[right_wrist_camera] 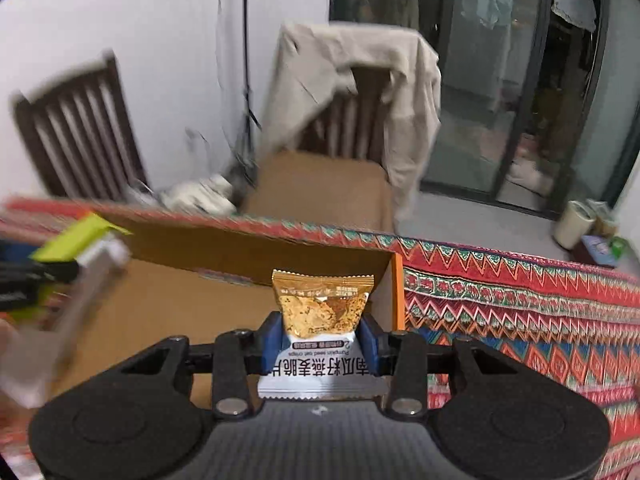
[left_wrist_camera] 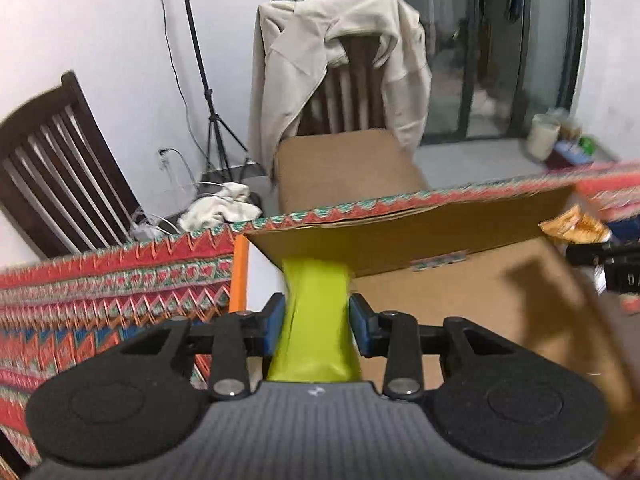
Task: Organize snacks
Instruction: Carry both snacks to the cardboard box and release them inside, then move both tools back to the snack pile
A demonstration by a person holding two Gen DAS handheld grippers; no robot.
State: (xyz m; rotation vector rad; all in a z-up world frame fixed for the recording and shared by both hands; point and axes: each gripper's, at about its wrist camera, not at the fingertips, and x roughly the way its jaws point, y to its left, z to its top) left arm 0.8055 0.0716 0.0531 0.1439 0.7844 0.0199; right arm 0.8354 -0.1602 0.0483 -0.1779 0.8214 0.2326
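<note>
A: Nearest first. We log the left gripper [left_wrist_camera: 317, 322] with its blue pads pressed onto a lime-green packet [left_wrist_camera: 316, 312], which runs up toward 12 o'clock over the open cardboard box [left_wrist_camera: 460, 308]

B: Agreed. We see the right gripper [right_wrist_camera: 320, 338] pinching a gold-and-white snack pack [right_wrist_camera: 322, 320], gold end up, white printed end toward the camera. It sits over the same box [right_wrist_camera: 160, 312], near the orange-edged corner at 2 o'clock

A: In the right wrist view the green packet [right_wrist_camera: 72, 240] shows blurred at 9 o'clock; in the left view the gold pack [left_wrist_camera: 576, 228] shows at 3 o'clock. So both snacks are above the box, apart from each other

B: Box rests on the patterned tablecloth [right_wrist_camera: 520, 304]. Beyond the table edge we note a cardboard-covered seat [left_wrist_camera: 344, 168], then a chair draped with a beige jacket [left_wrist_camera: 340, 60] at 12 o'clock, a dark wooden chair [left_wrist_camera: 60, 152] at 10 o'clock, and glass doors [left_wrist_camera: 500, 40] farthest back
</note>
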